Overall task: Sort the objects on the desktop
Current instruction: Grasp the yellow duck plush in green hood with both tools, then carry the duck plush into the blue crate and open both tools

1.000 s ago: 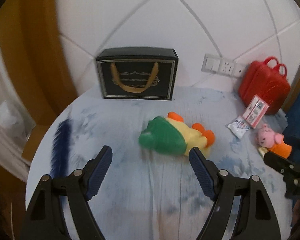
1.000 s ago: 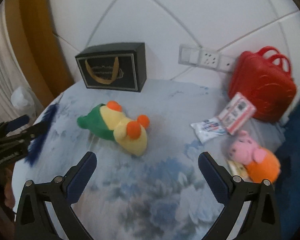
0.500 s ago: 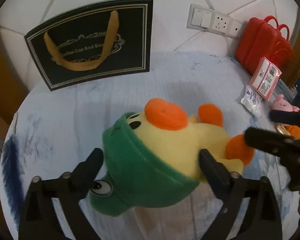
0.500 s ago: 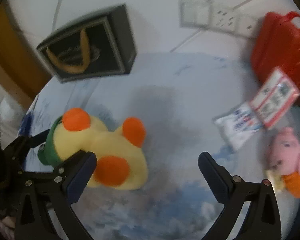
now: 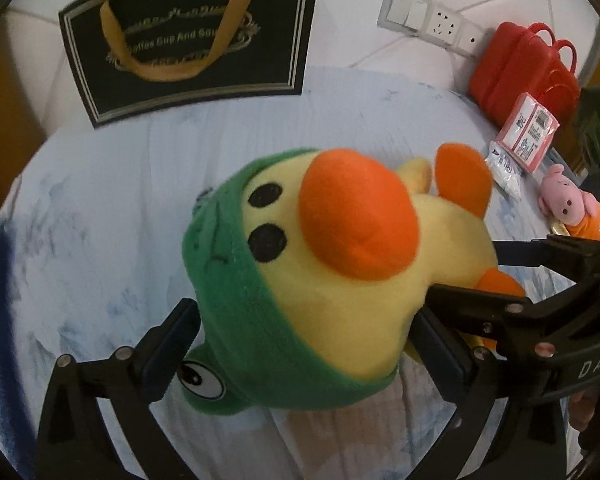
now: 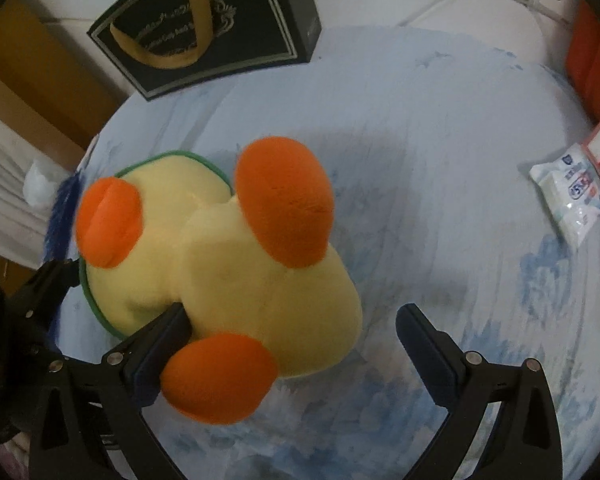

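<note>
A yellow plush duck (image 5: 340, 272) with a green frog hood and orange beak and feet lies on the blue-and-white cloth (image 5: 100, 220). My left gripper (image 5: 304, 348) straddles its hooded head. Its jaws are opening, and I see no pad pressing into the plush. My right gripper (image 6: 294, 340) is open around the duck's body (image 6: 260, 280). Its left pad (image 6: 172, 332) touches the plush above an orange foot, while the right pad stands clear. In the left wrist view the right gripper (image 5: 496, 276) comes in from the right at the duck's feet.
A black gift bag (image 5: 188, 40) stands against the back wall. At the right are a red case (image 5: 520, 68), a red-white packet (image 5: 528, 132), a tissue pack (image 6: 568, 196) and a pink pig plush (image 5: 564, 200). A blue feather (image 6: 60, 216) lies at the left edge.
Both grippers have come down from above the table onto the duck. The left jaws have widened. The duck now fills both views, between the fingers.
</note>
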